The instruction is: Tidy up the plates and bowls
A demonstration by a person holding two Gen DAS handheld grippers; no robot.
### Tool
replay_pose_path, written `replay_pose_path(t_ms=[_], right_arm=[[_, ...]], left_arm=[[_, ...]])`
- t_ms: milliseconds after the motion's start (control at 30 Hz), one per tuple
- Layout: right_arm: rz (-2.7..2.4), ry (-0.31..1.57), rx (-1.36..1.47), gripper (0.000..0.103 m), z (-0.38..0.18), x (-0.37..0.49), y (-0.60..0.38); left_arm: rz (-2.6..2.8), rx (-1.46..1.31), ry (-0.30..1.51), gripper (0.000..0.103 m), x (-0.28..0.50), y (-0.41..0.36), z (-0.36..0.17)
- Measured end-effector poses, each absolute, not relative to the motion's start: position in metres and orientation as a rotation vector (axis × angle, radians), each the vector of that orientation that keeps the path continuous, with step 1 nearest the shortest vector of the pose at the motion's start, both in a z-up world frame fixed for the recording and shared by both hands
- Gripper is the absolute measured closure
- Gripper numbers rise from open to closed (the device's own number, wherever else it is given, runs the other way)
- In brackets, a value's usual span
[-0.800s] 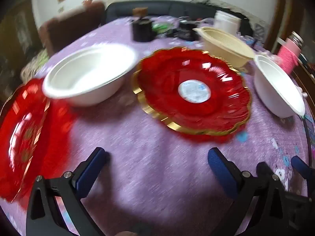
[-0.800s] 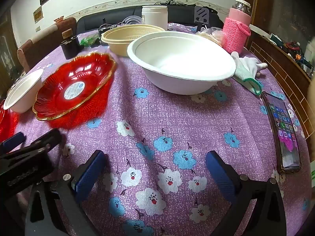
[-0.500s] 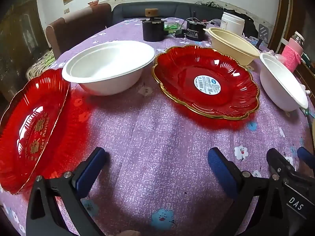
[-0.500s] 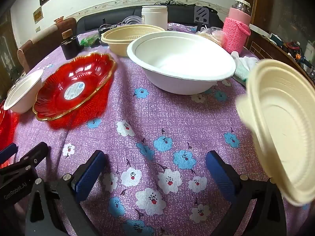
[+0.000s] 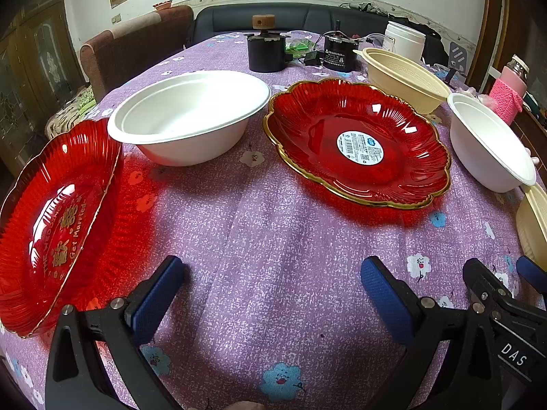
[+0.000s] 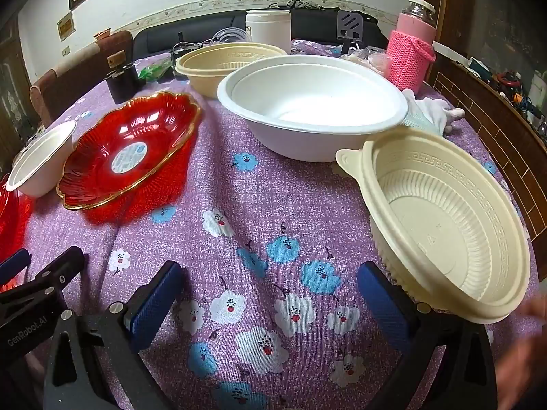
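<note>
Over the purple flowered tablecloth my left gripper (image 5: 271,283) stands open, holding nothing. To its left lies a red plate with gold lettering (image 5: 58,218), tilted up. Beyond it sit a white bowl (image 5: 191,112) and a gold-rimmed red plate with a sticker (image 5: 359,143). Farther right are a cream bowl (image 5: 403,78) and a second white bowl (image 5: 489,143). My right gripper (image 6: 270,290) is open too, with only cloth between its fingers. A second cream bowl (image 6: 444,225) rests tilted just right of its right finger, and a blurred hand (image 6: 523,358) is beside it. The large white bowl (image 6: 314,116) stands behind.
A black jar (image 5: 266,54), a small motor (image 5: 338,54) and a white canister (image 6: 268,30) stand at the table's far end. A pink knitted bottle (image 6: 412,58) and a white cloth (image 6: 434,112) lie at the right. Chairs and a dark sofa ring the table.
A cream bowl came in from the right and now rests on the table by my right gripper, covering the phone seen before. The left wrist view pulled back and steadied.
</note>
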State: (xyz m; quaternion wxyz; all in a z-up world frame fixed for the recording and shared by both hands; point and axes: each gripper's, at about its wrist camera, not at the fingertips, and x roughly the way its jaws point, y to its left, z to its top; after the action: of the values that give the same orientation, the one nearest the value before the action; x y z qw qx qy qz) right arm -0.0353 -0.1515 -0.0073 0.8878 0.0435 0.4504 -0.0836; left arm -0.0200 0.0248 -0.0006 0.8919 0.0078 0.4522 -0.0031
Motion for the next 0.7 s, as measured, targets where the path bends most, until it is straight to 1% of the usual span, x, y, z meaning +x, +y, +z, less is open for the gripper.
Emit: replay_pose_path(t_ms=[367, 700], right_arm=[[-0.174, 0.936, 0.090, 0.001, -0.007, -0.035, -0.151], [-0.174, 0.936, 0.090, 0.001, -0.007, -0.035, -0.151]], left_arm=[[-0.004, 0.014, 0.940, 0.000, -0.021, 0.027, -0.001], [-0.007, 0.022, 0.943, 0.000, -0.043, 0.026, 0.000]])
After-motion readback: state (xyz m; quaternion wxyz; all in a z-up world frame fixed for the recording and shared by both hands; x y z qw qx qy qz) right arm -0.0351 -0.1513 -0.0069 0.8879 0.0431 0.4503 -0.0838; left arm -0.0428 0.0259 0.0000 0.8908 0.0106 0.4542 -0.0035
